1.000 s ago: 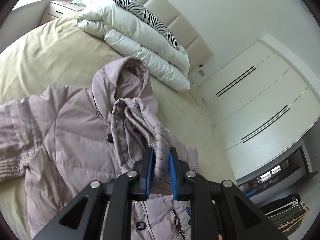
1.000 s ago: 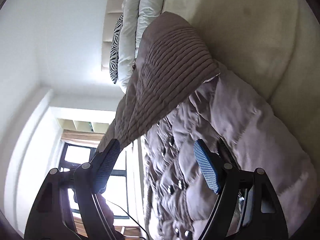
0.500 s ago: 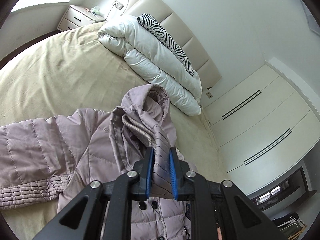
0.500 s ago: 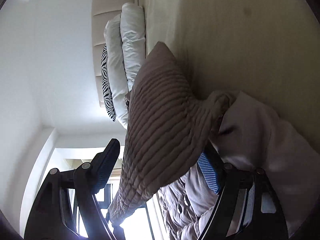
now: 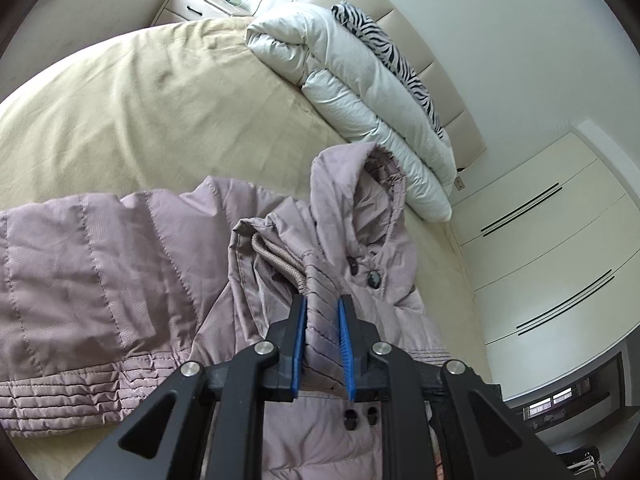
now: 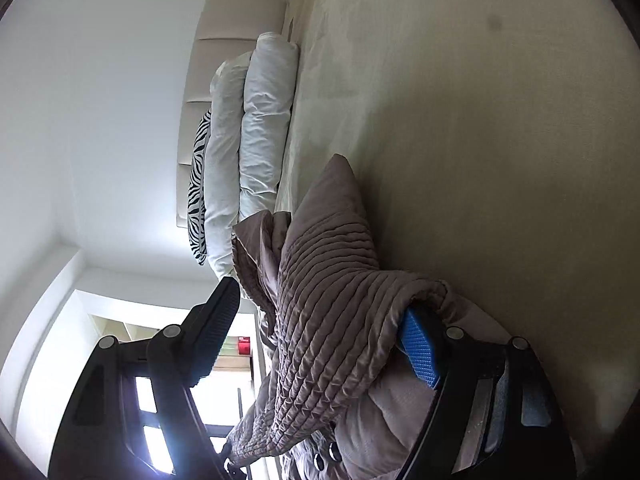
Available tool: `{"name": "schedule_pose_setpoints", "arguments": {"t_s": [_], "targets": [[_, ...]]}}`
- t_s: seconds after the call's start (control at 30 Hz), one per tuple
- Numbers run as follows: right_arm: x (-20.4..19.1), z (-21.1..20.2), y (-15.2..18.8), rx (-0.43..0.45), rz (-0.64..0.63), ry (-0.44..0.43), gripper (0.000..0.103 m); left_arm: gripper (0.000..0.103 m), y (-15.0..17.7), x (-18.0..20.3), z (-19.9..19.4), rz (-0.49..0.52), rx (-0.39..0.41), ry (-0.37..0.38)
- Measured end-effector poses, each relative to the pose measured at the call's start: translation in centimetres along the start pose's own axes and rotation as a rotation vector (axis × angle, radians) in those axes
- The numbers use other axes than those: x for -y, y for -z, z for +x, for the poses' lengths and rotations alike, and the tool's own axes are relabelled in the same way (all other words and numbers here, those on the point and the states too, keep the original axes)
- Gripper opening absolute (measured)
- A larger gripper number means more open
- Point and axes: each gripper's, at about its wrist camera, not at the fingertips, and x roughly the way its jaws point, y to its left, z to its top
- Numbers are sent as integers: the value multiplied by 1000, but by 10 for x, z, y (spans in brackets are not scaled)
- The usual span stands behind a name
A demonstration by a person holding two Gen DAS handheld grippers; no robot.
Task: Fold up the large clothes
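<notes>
Mauve puffer jacket [image 5: 132,280] lies on the bed [image 5: 160,92], front side up with snaps showing. Long axis runs from the near edge toward the headboard [image 5: 436,68]; hood [image 5: 360,200] points at the folded white duvet [image 5: 360,92], just short of it. One sleeve [image 5: 60,272] stretches out to frame left, ribbed cuff at the lower left.

Left gripper [image 5: 322,320]: pads pressed together on a ribbed fold of jacket fabric near the collar, drawcord beside it.

Right gripper [image 6: 320,328]: spread wide, view rolled sideways. Ribbed jacket panel [image 6: 332,312] is draped between the fingers, lying against the blue pad; far finger is clear of the fabric. No pinch.
</notes>
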Motion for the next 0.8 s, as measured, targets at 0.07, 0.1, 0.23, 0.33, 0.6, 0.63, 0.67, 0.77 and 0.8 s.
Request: {"name": "schedule_pose_setpoints", "arguments": {"t_s": [0.07,0.1,0.23,0.33,0.6,0.63,0.67,0.77,0.8], "targets": [[7,3,-2,-4,0,-9,74,18,6,-12,17,2,-32,-51],[8,1,-2,-12,-11,-12,74,18,9,-19,23,-3,-45,-70],[-7,-18,1,-40,-78,65,75,19,19,-41,34,-29,-81,-86],[-31,-48,1,32,-157,116,76,20,23,-45,35,-27,-82,-88],[-105,27,4,-106,-385,65,76,24,24,-43,37,-20,-82,-108],[-101,43,4,-134,-385,100,76,25,24,-44,38,-22,-81,-111],[-95,54,5,-138,-389,145,76,25,24,-45,39,-23,-83,-110],[-66,80,8,-173,-398,221,76,27,25,-45,40,-10,-80,-113],[-61,82,10,-166,-415,214,76,29,25,-43,40,6,-77,-119]]}}
